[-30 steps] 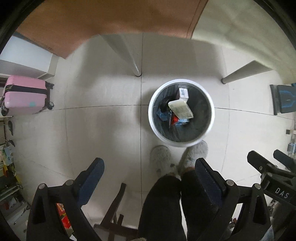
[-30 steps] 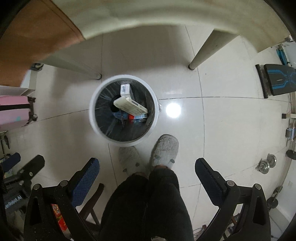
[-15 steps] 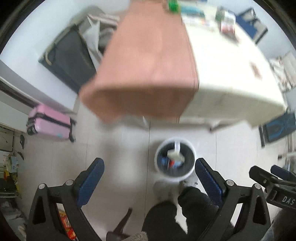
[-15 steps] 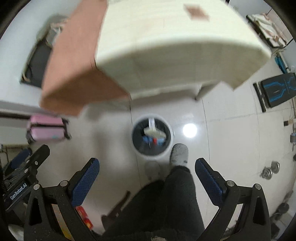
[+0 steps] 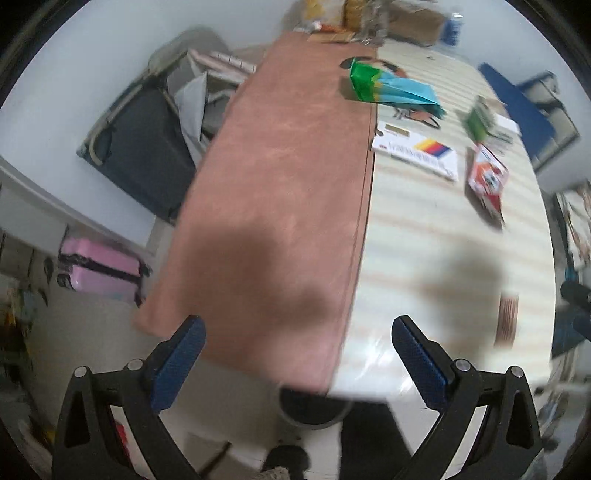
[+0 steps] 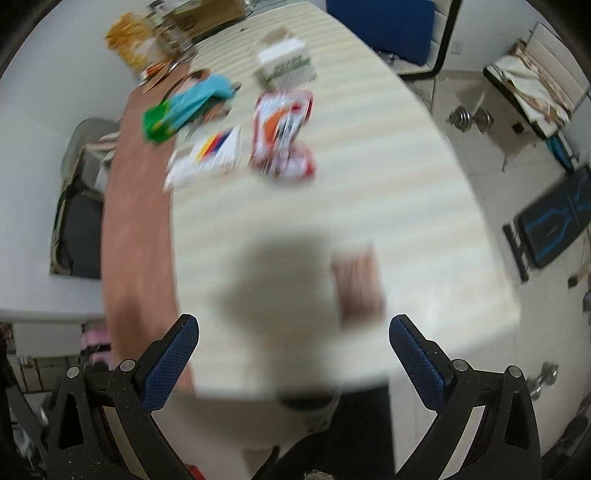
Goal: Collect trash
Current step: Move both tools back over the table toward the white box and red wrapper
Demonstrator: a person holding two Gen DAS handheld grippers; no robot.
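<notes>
Both grippers are open and empty, held above the near edge of a cream table (image 5: 424,236) (image 6: 332,206). My left gripper (image 5: 299,332) is over the seam between the brown cloth (image 5: 280,192) and the bare top. My right gripper (image 6: 293,328) is over the bare top. Trash lies at the far end: a green and blue bag (image 5: 391,86) (image 6: 184,105), a white flat box with coloured stripes (image 5: 417,153) (image 6: 210,157), a red and white packet (image 5: 487,181) (image 6: 282,133), a green and white box (image 5: 480,120) (image 6: 286,64). A small brown card (image 5: 506,321) (image 6: 356,282) lies near the right edge. The white bin (image 5: 314,410) (image 6: 308,406) peeks out below the table edge.
A pink suitcase (image 5: 98,269) and a dark folded frame (image 5: 140,151) stand left of the table. A blue chair (image 6: 388,26) is at the far end. Dumbbells (image 6: 469,118) and a dark treadmill-like board (image 6: 550,225) lie on the tiled floor at the right. Boxes and snack bags (image 6: 136,40) crowd the table's far edge.
Both grippers have swung up from over the bin on the floor to over the tabletop. The bin has slid to the bottom of both views. Both stayed open and empty.
</notes>
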